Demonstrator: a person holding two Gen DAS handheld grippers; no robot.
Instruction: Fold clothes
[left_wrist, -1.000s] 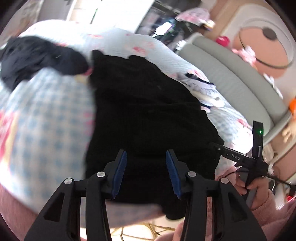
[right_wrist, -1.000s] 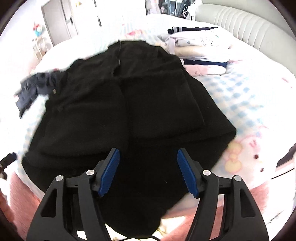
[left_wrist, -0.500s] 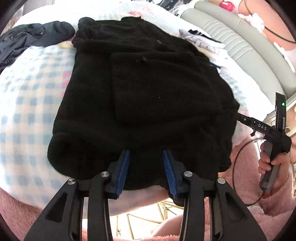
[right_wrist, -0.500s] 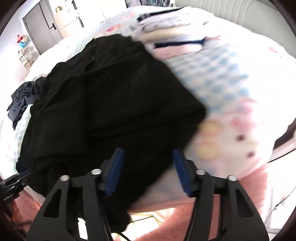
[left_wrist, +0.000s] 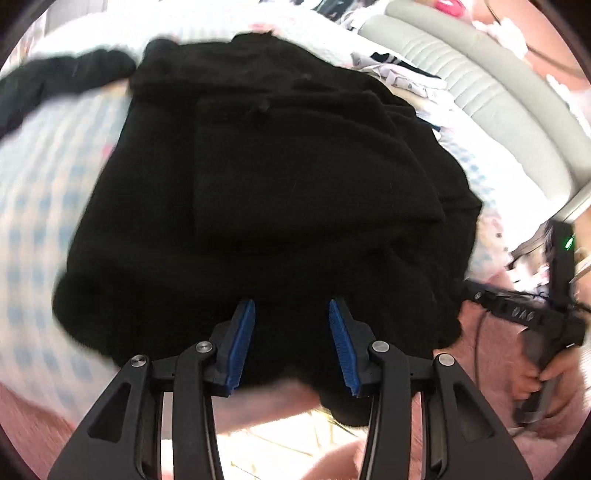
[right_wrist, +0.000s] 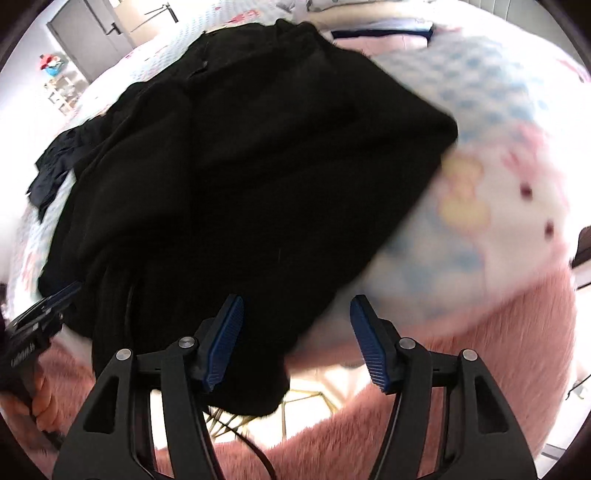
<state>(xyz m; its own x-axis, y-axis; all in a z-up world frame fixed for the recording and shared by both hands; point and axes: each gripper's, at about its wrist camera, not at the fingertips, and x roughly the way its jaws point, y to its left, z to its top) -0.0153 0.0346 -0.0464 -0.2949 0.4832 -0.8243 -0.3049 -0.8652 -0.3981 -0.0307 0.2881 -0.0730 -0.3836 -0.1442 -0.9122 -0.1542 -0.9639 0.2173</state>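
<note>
A black fleece garment (left_wrist: 280, 177) lies spread on the checked bed sheet (left_wrist: 44, 177), one panel folded over its middle. Its near hem hangs over the bed's edge. My left gripper (left_wrist: 291, 306) hovers over that hem, jaws opening; black fabric shows behind the gap, but the blue pads (left_wrist: 242, 339) do not press on it. My right gripper (right_wrist: 297, 301) stands open over the garment's (right_wrist: 240, 177) near right corner, with cloth by its left pad and sheet (right_wrist: 480, 166) by the right. Each gripper also shows in the other's view, the right gripper (left_wrist: 517, 314) in a hand and the left gripper (right_wrist: 33, 317) at the frame's left.
A dark navy garment (left_wrist: 55, 81) lies crumpled at the far left of the bed. A stack of folded clothes (left_wrist: 399, 70) sits by the grey padded headboard (left_wrist: 480, 92). Pink fluffy fabric (right_wrist: 461, 369) runs below the bed's edge, and a gold wire frame (right_wrist: 306, 398) shows beneath.
Both grippers have sunk toward the garment's near hem and tilted further down. The right one has swung toward the garment's right corner. The hem fills more of both views.
</note>
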